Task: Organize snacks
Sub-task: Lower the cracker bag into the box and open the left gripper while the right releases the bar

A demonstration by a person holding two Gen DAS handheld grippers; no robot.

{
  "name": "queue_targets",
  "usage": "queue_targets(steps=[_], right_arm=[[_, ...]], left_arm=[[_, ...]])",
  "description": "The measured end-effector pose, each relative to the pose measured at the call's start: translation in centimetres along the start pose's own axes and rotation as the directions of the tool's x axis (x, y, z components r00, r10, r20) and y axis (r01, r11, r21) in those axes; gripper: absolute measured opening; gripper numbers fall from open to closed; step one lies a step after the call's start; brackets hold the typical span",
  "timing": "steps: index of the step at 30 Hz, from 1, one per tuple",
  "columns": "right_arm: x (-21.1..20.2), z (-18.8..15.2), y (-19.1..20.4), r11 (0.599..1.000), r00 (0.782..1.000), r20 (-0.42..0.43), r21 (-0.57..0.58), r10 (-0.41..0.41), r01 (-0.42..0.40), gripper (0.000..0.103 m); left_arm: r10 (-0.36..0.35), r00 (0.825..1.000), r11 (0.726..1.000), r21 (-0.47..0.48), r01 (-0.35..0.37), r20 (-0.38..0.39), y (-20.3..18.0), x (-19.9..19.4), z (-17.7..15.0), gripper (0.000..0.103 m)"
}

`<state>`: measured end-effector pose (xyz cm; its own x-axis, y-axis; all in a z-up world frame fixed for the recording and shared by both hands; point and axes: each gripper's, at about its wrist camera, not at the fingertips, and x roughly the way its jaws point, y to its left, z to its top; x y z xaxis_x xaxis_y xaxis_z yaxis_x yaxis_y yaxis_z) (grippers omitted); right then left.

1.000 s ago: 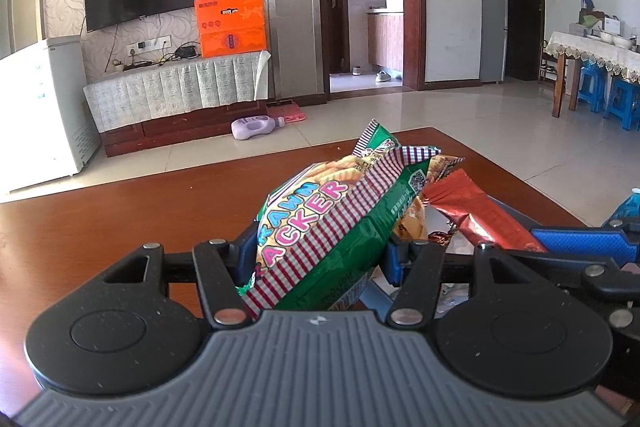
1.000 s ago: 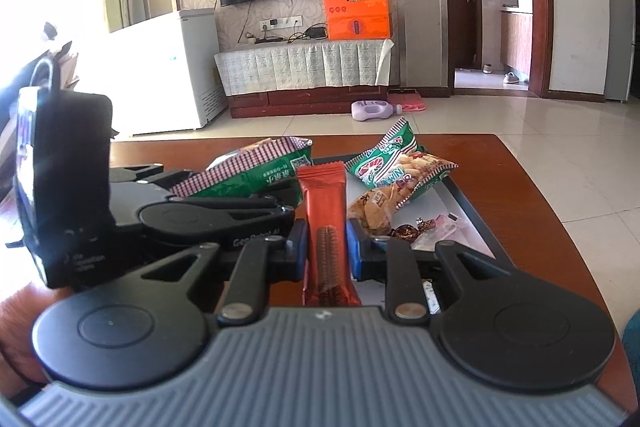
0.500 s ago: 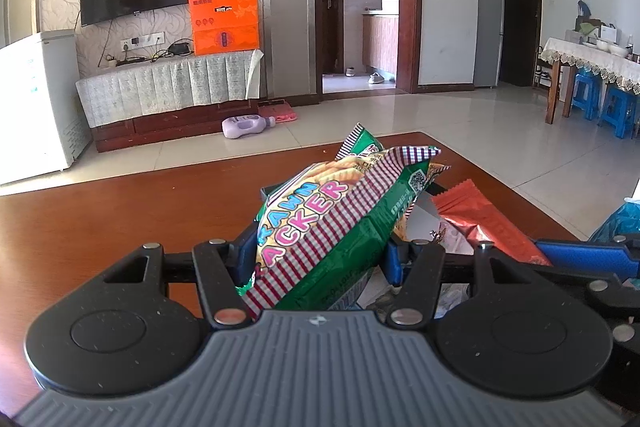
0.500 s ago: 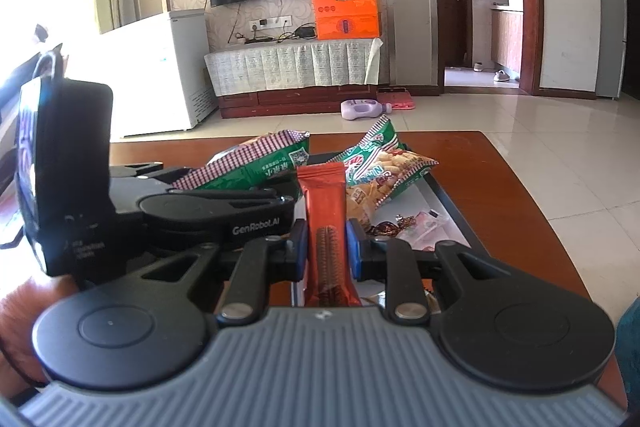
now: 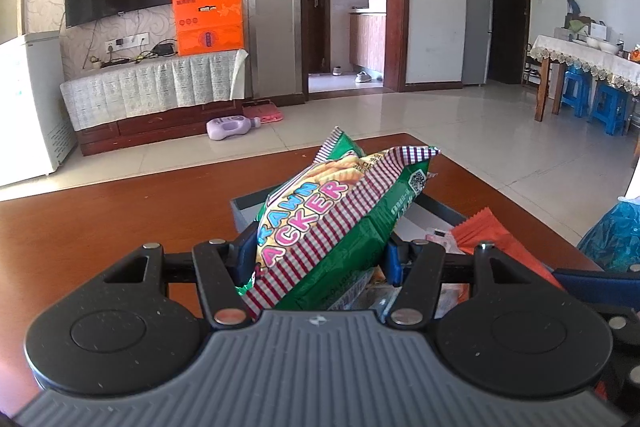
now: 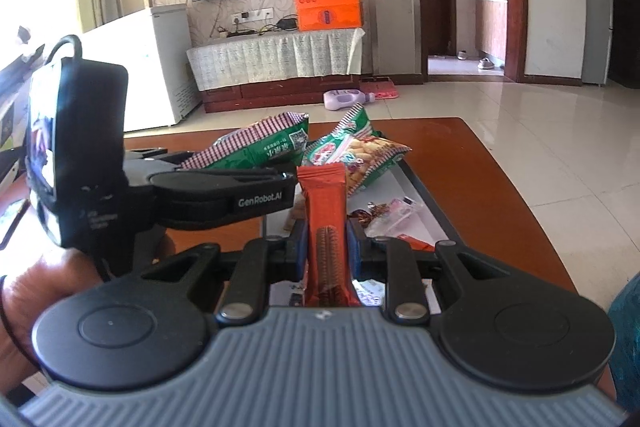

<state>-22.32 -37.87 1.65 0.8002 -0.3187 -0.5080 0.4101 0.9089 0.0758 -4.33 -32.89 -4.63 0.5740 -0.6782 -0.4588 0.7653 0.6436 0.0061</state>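
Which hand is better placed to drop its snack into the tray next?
Probably the right: its gripper holds the orange bar directly over the tray, while the left's cracker bag hangs at the tray's near edge.

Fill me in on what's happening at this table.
A person is sorting snacks with a handheld tool in each hand. The left tool grips a green prawn cracker bag; the right tool is shut on an orange-red snack bar. Both hover over a grey tray on the wooden table, where another green snack bag and small wrapped sweets lie.
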Motion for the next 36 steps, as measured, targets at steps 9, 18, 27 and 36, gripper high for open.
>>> queue_targets(steps=[9,18,27,36], right_arm=[[0.3,-0.2,-0.9,1.0,1.0,-0.014,0.016,-0.025,0.025,0.023],[0.7,-0.3,-1.6,0.999,0.999,-0.031,0.033,-0.034,0.035,0.023],[1.6,0.1,-1.5,0.999,0.998,-0.049,0.036,-0.031,0.033,0.023],[2.2,0.0,-1.1,0.998,0.997,-0.062,0.035,-0.042,0.044,0.023]], left_arm=[[-0.028,1.0,1.0,-0.004,0.028,0.009,-1.1,2.7,0.7,0.064],[-0.044,0.999,0.999,0.001,0.044,0.025,-1.9,4.8,1.0,0.065],[-0.06,0.998,0.998,-0.006,0.06,0.032,-2.4,6.7,1.8,0.066],[-0.067,0.997,0.997,0.029,0.067,0.023,-4.1,7.9,1.9,0.081]])
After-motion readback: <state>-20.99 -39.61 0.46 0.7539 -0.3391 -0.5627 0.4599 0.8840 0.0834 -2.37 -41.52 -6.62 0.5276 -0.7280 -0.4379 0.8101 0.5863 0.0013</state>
